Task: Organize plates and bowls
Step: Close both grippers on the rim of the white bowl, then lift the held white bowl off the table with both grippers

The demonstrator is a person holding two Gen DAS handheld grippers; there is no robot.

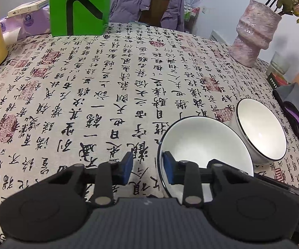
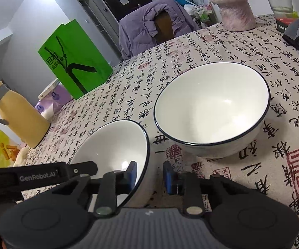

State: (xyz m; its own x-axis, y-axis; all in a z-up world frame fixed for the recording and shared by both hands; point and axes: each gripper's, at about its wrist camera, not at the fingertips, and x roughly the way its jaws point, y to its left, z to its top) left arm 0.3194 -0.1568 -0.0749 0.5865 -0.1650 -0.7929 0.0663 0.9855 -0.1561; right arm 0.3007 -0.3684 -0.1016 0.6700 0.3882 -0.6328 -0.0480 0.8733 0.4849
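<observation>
Two white bowls with dark rims stand side by side on the calligraphy tablecloth [image 1: 87, 83]. The nearer bowl [image 1: 201, 141] [image 2: 112, 145] has both grippers at its rim. My left gripper [image 1: 149, 168] straddles its left rim: the right pad sits inside against the wall, and the left pad stands outside with a clear gap. My right gripper [image 2: 150, 174] straddles the opposite rim, left pad inside, right pad a little off the outer wall. Across the bowl, one of the left gripper's fingers [image 2: 83, 167] is visible. The second bowl [image 1: 261, 128] [image 2: 211, 103] stands upright just beyond, untouched.
At the table's back stand a green box [image 1: 79, 6] and a pink vase [image 1: 253, 35]. A yellow jug [image 2: 18, 116] is on the left. A grey and purple pouch [image 1: 298, 112] lies right of the bowls. A chair with a purple jacket [image 1: 149, 4] stands behind.
</observation>
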